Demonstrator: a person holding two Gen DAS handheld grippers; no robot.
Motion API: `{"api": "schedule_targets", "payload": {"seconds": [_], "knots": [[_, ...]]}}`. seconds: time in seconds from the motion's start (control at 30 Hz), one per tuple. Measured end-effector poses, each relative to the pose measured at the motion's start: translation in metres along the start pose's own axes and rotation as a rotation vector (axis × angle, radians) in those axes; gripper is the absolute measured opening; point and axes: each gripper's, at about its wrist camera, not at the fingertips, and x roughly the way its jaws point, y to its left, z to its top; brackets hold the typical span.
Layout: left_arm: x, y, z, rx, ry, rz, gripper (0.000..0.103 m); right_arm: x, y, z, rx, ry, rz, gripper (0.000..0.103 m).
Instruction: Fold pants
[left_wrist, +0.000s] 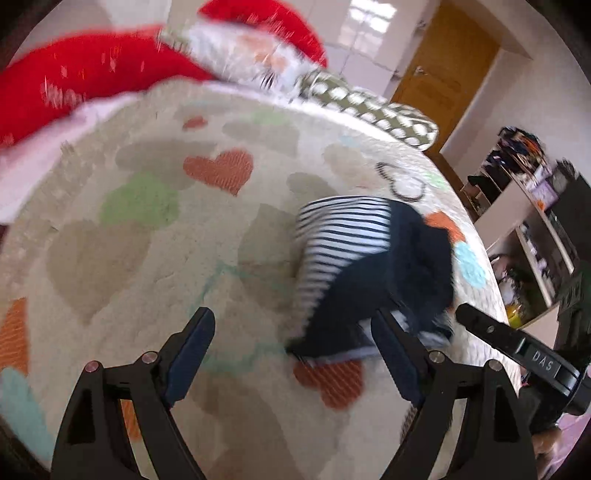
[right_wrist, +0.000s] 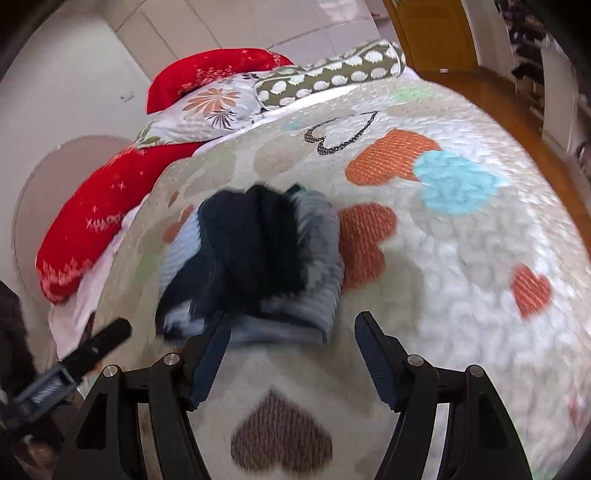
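The pants (left_wrist: 373, 273) are a crumpled bundle, dark navy with white-and-navy stripes, on a cream bedspread with coloured hearts (left_wrist: 155, 258). In the left wrist view they lie ahead and right of my left gripper (left_wrist: 295, 325), which is open and empty; its right finger (left_wrist: 395, 354) is by the bundle's near edge. In the right wrist view the pants (right_wrist: 251, 258) lie just ahead of my right gripper (right_wrist: 291, 328), open and empty, its left finger (right_wrist: 210, 354) at the bundle's near edge. The view is blurred. The right gripper's finger (left_wrist: 491, 332) shows at the right of the left wrist view.
Red pillows (right_wrist: 92, 221), a floral pillow (right_wrist: 207, 107) and a dotted olive pillow (right_wrist: 332, 74) lie at the head of the bed. A wooden door (left_wrist: 443, 74) and cluttered shelves (left_wrist: 524, 221) stand beyond the bed's right side. The bedspread (right_wrist: 461, 277) stretches to the right.
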Motion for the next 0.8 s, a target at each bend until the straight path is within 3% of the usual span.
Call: {"api": "schedule_targets", "payload": {"seconds": [0.1,0.3,0.33,0.37,0.4,0.53,0.6,0.67,0.7,0.8], "knots": [[0.022,0.011,0.010,-0.047,0.049,-0.051,0.086,0.025,-0.010,0.020,0.056,0.026,0.009,0.074],[0.058,-0.007,0.013,-0.001,0.120,-0.090,0.083,0.056,-0.029,0.040,0.199,0.057,0.124,0.074],[0.058,-0.012,0.013,0.008,0.120,-0.093,0.067,0.060,-0.027,0.041,0.197,0.070,0.157,0.072],[0.058,-0.016,0.013,0.012,0.132,-0.119,0.053,0.063,-0.025,0.043,0.192,0.078,0.178,0.052],[0.058,-0.021,0.013,0.007,0.161,-0.163,0.037,0.063,-0.023,0.044,0.185,0.090,0.198,0.038],[0.045,-0.037,0.013,0.039,0.126,-0.160,0.041,0.045,-0.018,0.050,0.134,0.057,0.194,0.023],[0.050,-0.043,0.007,0.064,0.139,-0.115,0.049,0.039,-0.023,0.049,0.119,0.038,0.087,0.022],[0.056,-0.047,-0.002,0.100,0.138,-0.055,0.051,0.037,-0.025,0.049,0.084,0.033,-0.062,0.023],[0.057,-0.048,-0.004,0.108,0.129,-0.041,0.052,0.032,-0.026,0.051,0.079,0.017,-0.088,0.023],[0.051,-0.046,-0.009,0.097,0.111,-0.038,0.054,0.005,-0.010,0.059,0.056,-0.077,0.033,0.023]]}}
